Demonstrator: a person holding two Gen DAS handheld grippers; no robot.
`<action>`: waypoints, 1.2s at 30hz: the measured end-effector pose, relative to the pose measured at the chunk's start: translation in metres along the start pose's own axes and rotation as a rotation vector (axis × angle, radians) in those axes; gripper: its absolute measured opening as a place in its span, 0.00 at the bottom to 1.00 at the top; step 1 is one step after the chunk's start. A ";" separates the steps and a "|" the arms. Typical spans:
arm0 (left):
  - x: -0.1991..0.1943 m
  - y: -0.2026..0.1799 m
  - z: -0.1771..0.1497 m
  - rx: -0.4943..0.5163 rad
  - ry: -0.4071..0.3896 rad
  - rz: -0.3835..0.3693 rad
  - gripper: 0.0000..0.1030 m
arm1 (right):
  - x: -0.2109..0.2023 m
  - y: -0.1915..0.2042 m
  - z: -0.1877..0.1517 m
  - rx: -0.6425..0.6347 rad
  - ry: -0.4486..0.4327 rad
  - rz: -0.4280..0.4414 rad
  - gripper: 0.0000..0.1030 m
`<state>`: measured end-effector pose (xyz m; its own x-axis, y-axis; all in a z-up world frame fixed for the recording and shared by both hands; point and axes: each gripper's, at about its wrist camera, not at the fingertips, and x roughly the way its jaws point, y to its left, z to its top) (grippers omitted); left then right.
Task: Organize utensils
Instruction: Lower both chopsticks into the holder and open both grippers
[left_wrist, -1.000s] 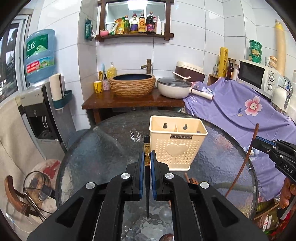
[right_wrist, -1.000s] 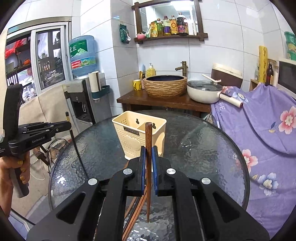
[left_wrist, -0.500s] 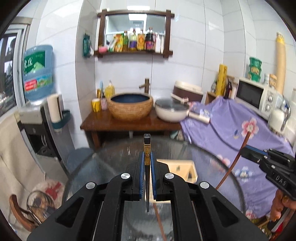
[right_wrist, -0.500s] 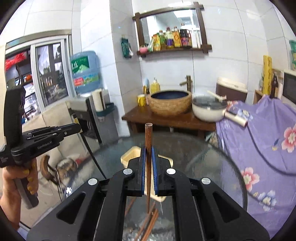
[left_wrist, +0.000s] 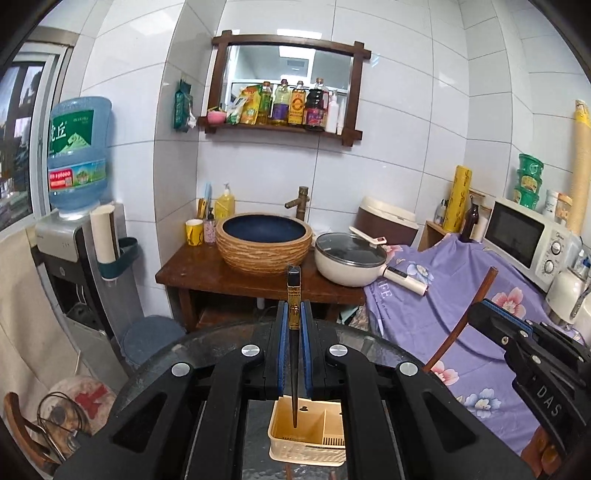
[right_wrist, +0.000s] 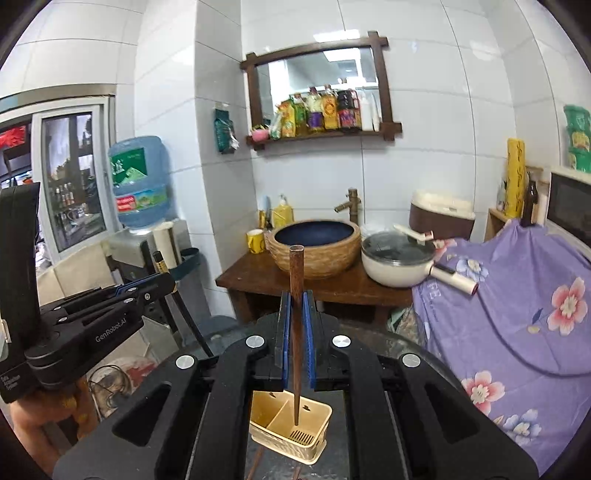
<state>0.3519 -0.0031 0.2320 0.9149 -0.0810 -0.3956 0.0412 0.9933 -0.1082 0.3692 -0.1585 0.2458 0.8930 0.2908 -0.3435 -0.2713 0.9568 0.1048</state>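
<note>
My left gripper (left_wrist: 294, 314) is shut on a black chopstick (left_wrist: 294, 295) with a gold band, held upright, its tip over the left compartment of the cream utensil holder (left_wrist: 310, 439). My right gripper (right_wrist: 296, 306) is shut on a brown wooden chopstick (right_wrist: 296, 280), held upright, its tip over the right compartment of the holder (right_wrist: 291, 435). The right gripper (left_wrist: 491, 317) with its brown chopstick (left_wrist: 465, 325) shows at the right of the left wrist view. The left gripper (right_wrist: 162, 282) shows at the left of the right wrist view.
The holder stands on a round glass table (left_wrist: 369, 343). More brown chopsticks (right_wrist: 255, 461) lie on the glass near the holder. Behind are a wooden stand with a basin (left_wrist: 264, 243) and a pot (left_wrist: 349, 264), and a purple flowered cloth (left_wrist: 443, 295) at the right.
Both grippers have risen and tilted down over the holder, which now lies low in each view beneath the chopstick tips. Both stay shut on their chopsticks.
</note>
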 end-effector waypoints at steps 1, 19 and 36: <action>0.005 0.001 -0.006 -0.002 0.002 0.007 0.06 | 0.008 -0.002 -0.008 0.004 0.011 -0.008 0.07; 0.074 0.016 -0.092 -0.016 0.205 0.005 0.06 | 0.075 -0.036 -0.088 0.122 0.190 -0.011 0.07; 0.038 0.012 -0.092 -0.027 0.126 -0.037 0.59 | 0.046 -0.043 -0.090 0.091 0.111 -0.059 0.49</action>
<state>0.3507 -0.0016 0.1315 0.8549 -0.1290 -0.5024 0.0615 0.9869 -0.1488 0.3894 -0.1867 0.1415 0.8600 0.2372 -0.4517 -0.1816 0.9697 0.1636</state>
